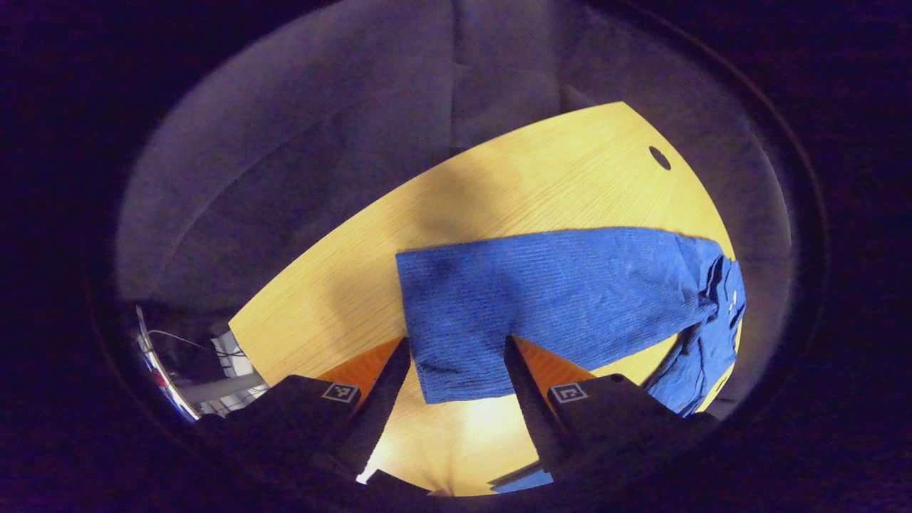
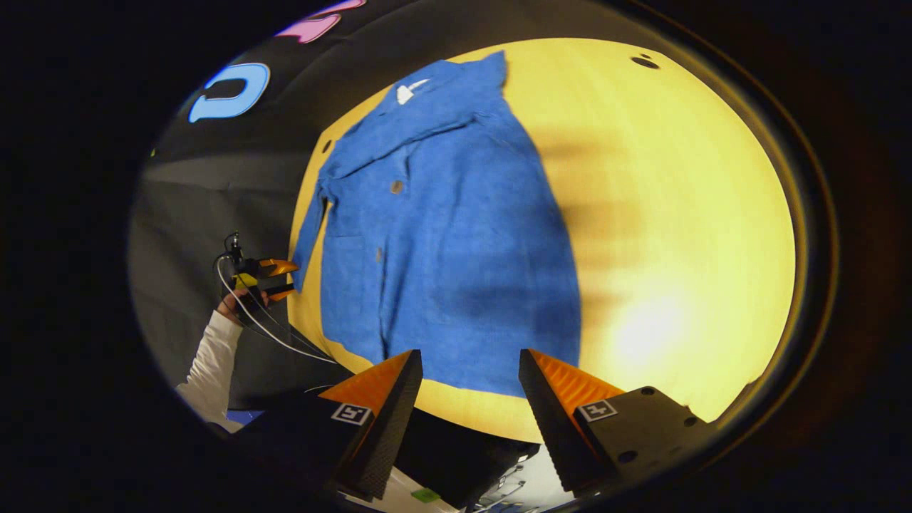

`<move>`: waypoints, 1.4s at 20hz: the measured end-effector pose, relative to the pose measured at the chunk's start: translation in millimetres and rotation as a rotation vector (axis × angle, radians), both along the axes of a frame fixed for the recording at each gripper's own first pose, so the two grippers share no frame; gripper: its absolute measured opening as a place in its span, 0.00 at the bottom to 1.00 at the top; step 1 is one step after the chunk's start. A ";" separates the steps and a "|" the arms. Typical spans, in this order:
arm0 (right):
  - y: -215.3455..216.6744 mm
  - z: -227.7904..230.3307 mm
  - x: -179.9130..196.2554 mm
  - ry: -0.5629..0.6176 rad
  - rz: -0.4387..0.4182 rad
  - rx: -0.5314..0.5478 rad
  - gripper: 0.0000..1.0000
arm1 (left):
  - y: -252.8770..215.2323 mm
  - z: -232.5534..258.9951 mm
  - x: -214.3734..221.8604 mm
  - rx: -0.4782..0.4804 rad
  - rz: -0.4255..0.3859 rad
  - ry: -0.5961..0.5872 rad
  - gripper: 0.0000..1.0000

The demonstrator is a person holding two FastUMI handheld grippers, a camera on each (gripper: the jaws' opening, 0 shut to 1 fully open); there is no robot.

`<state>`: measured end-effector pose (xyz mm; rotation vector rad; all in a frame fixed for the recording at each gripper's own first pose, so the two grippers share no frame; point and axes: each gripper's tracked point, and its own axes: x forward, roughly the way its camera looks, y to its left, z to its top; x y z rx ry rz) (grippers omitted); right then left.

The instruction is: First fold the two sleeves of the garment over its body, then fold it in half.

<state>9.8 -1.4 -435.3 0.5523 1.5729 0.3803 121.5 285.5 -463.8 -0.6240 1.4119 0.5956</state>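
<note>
Two orange-and-black grippers, each with its jaws spread apart and nothing between them, frame a blue button-up shirt (image 2: 449, 235) spread on a yellow wooden table (image 2: 677, 214). In the right gripper view, the right gripper (image 2: 470, 370) sits at the bottom centre of the frame, its fingers apart over the shirt's hem at the table's near edge; the shirt runs from there up to the collar at the upper centre. One sleeve (image 2: 308, 239) trails down the shirt's left side to the table's left edge, where the left gripper (image 2: 281, 279) shows at the left of the frame, held by a hand (image 2: 231, 306) in a white sleeve. In the left gripper view, the left gripper (image 1: 457, 363) is at the bottom centre, and the shirt sleeve (image 1: 541, 299) stretches flat from between its parted fingers toward the right of the frame, with its cuff end lying just above the gap
</note>
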 end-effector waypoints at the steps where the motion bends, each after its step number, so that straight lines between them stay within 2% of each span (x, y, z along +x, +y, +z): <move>1: -3.3 5.9 -0.6 -0.002 -0.028 0.014 0.89 | -2.1 -2.6 -0.8 0.007 -0.062 0.033 0.82; 2: -4.5 9.3 3.4 -0.011 -0.049 0.020 0.89 | -0.8 -2.6 4.5 0.019 -0.095 0.018 0.78; 6: 7.3 21.3 11.7 -0.040 -0.088 0.063 0.89 | -15.3 -2.5 26.7 0.011 -0.111 0.014 0.08; 8: 12.3 22.7 13.4 -0.041 -0.095 0.077 0.89 | -12.0 0.1 26.9 -0.005 -0.113 -0.009 0.00; 14: 10.4 26.2 14.7 -0.046 -0.098 0.089 0.89 | -12.2 11.9 32.2 -0.037 -0.080 -0.099 0.00; 17: 4.6 26.8 19.5 -0.054 -0.120 0.093 0.89 | -15.8 47.4 48.8 -0.032 -0.107 -0.175 0.00; 22: -4.4 25.1 29.0 -0.063 -0.146 0.107 0.89 | -40.1 110.5 95.1 0.074 -0.242 -0.285 0.00; 25: -12.9 24.4 33.7 -0.069 -0.169 0.112 0.89 | -72.7 146.2 135.4 0.093 -0.327 -0.352 0.00; 28: -23.0 30.3 36.1 -0.081 -0.191 0.127 0.89 | -118.4 179.3 179.9 0.119 -0.455 -0.408 0.00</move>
